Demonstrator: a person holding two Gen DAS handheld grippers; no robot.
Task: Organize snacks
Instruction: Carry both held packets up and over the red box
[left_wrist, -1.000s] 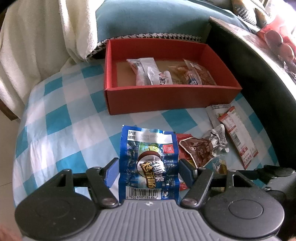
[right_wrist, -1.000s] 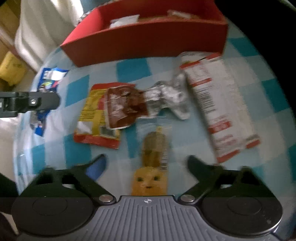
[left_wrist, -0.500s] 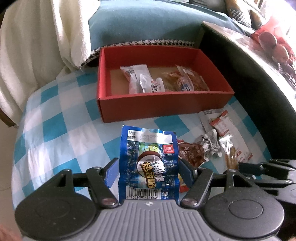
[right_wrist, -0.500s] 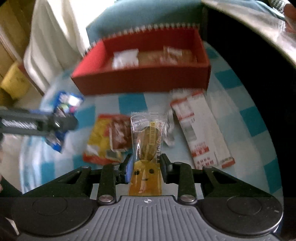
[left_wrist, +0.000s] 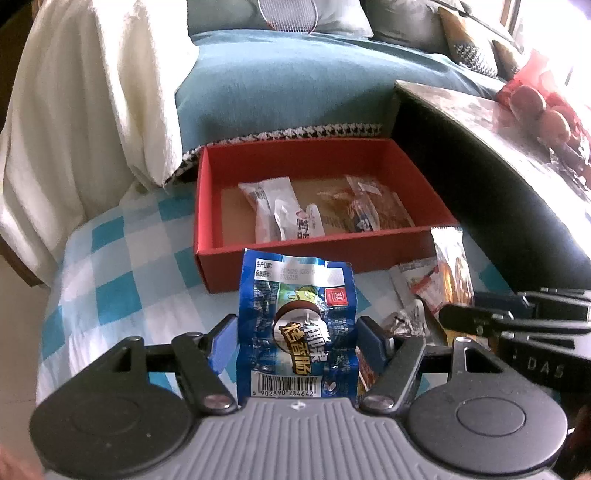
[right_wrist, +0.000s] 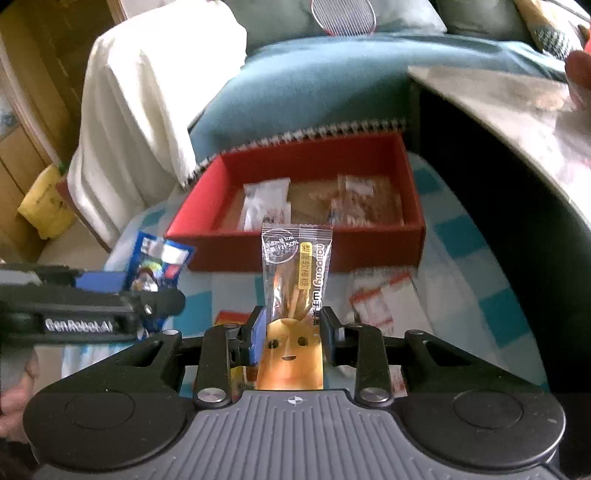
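Note:
A red box (left_wrist: 413, 162) (right_wrist: 310, 251) stands on the blue-checked cloth (left_wrist: 110, 280) and holds several snack packets (left_wrist: 273, 206). My left gripper (left_wrist: 297, 339) is shut on a blue sausage packet (left_wrist: 295, 321), held upright in front of the box; the packet also shows in the right wrist view (right_wrist: 155, 269). My right gripper (right_wrist: 293, 328) is shut on a clear yellow snack packet (right_wrist: 295, 280), held above the cloth before the box. This packet shows at the right in the left wrist view (left_wrist: 452, 269).
Loose packets (left_wrist: 410, 291) (right_wrist: 380, 299) lie on the cloth between the grippers and the box. A dark table (left_wrist: 498, 122) with red fruit (left_wrist: 532, 107) stands right. A teal cushion (left_wrist: 295, 77) and white blanket (left_wrist: 92, 96) lie behind the box.
My right gripper closed on the yellow packet and lifted it off the cloth. Both grippers have risen and pulled back with their packets, facing the box.

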